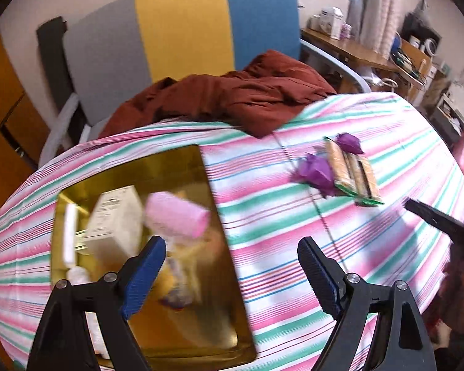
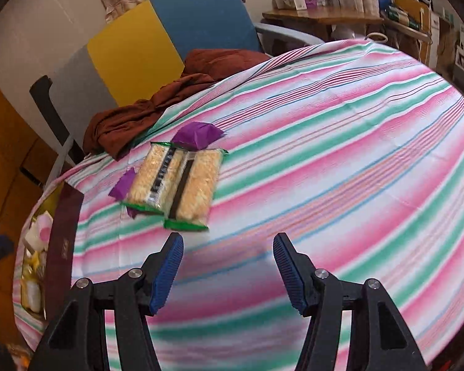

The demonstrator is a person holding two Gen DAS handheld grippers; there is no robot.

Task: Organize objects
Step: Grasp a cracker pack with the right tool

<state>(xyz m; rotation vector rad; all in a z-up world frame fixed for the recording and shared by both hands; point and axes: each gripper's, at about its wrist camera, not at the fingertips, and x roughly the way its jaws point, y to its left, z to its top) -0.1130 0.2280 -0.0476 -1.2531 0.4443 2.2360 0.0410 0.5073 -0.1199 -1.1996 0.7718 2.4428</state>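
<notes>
A gold-lined box (image 1: 219, 216) lies on the striped table and holds a white carton (image 1: 114, 219), a pink roll (image 1: 178, 216) and other small items. My left gripper (image 1: 232, 266) is open and empty above the box's right side. Two cracker packs (image 2: 176, 182) lie side by side on the cloth with purple wrapped pieces (image 2: 198, 134) beside them; they also show in the left wrist view (image 1: 352, 170). My right gripper (image 2: 227, 266) is open and empty, just in front of the packs. The box shows at the left edge of the right wrist view (image 2: 63, 232).
A dark red cloth (image 1: 232, 99) lies at the table's far edge against a grey, yellow and blue chair (image 1: 182, 27). A wooden desk with clutter (image 2: 321, 15) stands behind at the right. The right gripper's finger (image 1: 433, 219) shows at the right of the left wrist view.
</notes>
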